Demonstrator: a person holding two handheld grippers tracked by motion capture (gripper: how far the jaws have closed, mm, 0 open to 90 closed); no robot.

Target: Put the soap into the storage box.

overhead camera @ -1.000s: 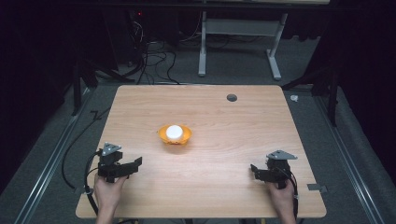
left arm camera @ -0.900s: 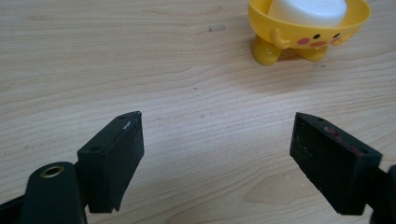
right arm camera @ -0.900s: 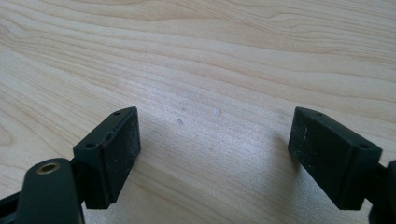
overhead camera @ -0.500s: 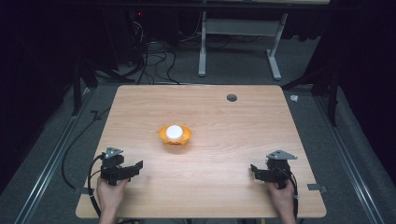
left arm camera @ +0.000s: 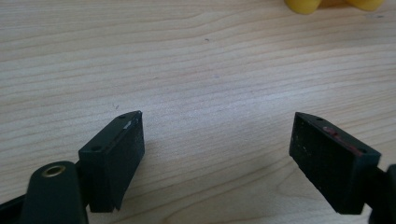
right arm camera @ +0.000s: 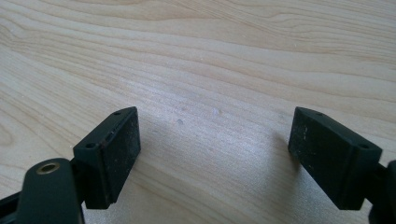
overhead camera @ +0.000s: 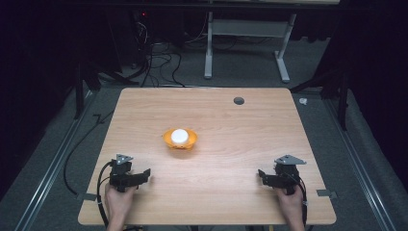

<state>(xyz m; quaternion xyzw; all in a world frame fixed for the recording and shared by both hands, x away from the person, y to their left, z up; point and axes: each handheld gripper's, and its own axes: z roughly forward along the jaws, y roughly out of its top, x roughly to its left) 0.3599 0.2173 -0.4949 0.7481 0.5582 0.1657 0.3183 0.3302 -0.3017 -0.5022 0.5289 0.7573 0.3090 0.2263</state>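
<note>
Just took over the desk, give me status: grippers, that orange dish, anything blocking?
Left gripper open, empty, near table edge. Right gripper open, empty. Orange dish with white ball at centre, untouched. Path clear.

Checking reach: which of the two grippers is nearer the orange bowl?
The left gripper; the orange bowl sits left of the table's middle, farther from the right gripper.

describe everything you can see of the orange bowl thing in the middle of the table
The orange bowl is small and shallow, with a wavy, lobed rim, and looks like plastic. It sits upright on the wooden table, near the middle. A white ball rests inside it, rising above the rim. Neither gripper touches it. In the left gripper view its yellowish lower edge peeks in at the top.
</note>
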